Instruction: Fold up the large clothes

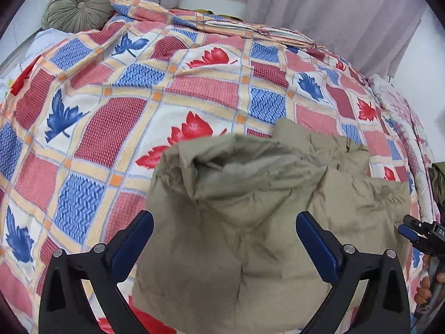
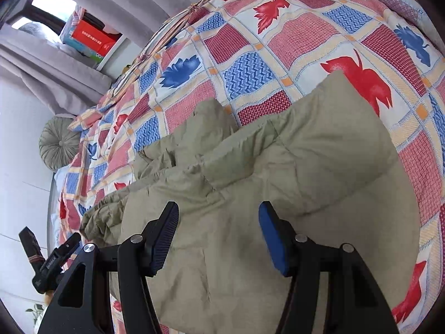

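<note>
Both tongs are hanging apart and empty: left gripper (image 1: 224, 236) widest, right gripper (image 2: 219, 235) partly. Lying on the red-and-blue leaf-patterned quilt (image 1: 116, 117), the khaki padded jacket (image 1: 250, 208) is stretching toward twelve o'clock, directly under both, neither nearer.

You are looking at a khaki-beige jacket (image 1: 250, 222) lying on a bedspread (image 1: 194, 89) checked red, blue and cream, showing red and blue leaves.
</note>
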Demonstrator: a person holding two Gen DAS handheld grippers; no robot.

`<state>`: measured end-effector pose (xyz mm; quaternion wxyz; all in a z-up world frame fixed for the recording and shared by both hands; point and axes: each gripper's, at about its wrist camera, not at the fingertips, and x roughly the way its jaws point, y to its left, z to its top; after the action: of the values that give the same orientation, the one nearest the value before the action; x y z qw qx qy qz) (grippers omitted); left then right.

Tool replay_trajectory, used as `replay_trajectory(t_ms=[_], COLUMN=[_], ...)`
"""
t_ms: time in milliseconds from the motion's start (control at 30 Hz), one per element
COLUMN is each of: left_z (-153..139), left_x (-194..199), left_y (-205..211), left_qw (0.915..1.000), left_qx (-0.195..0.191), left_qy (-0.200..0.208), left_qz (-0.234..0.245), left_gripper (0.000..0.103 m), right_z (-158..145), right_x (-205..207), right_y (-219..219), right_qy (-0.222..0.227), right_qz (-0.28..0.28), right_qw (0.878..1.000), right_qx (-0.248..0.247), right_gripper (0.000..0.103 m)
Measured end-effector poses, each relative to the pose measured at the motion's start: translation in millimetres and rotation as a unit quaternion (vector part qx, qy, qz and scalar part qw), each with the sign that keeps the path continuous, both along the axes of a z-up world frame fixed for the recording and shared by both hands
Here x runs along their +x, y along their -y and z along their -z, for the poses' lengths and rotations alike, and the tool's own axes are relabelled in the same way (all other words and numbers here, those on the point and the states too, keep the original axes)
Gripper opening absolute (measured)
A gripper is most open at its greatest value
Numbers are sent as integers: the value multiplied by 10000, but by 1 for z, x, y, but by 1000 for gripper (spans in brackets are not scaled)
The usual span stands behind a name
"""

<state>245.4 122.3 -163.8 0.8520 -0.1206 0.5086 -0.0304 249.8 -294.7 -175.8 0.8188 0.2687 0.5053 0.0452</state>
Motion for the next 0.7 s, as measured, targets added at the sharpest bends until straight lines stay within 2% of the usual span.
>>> replay_trajectory(t_ms=[100,200,367,500,567,700], left_z=[14,30,54,81,95,112], left_x=[-26,-52,-87,-99,-102,-96], left_y=[7,7,0,-7,-8,-4], left_qw=[9987,9957,9900,9785,9691,9589], left_qx=[-400,-785,-1223,-1710,-2072,-2448], left_qy=[-257,-472,-669,-999,-1134,-1137], left_qz=[156,101,-240,-578,-703,-869], left_gripper=[103,103,103,103,103,103], right_z=[5,11,23,41,52,73], right_x=[-30,-60,-112,-151,-160,-163], right_y=[-3,-2,14,28,35,49], right_qy=[-119,-224,-322,-480,-533,-483], right_qz=[-129,-147,255,705,899,1367], right_qw=[9998,9995,9968,9912,9884,9766], right_qx=[75,163,685,1014,1098,1588], right_gripper=[64,64,64,70,82,83])
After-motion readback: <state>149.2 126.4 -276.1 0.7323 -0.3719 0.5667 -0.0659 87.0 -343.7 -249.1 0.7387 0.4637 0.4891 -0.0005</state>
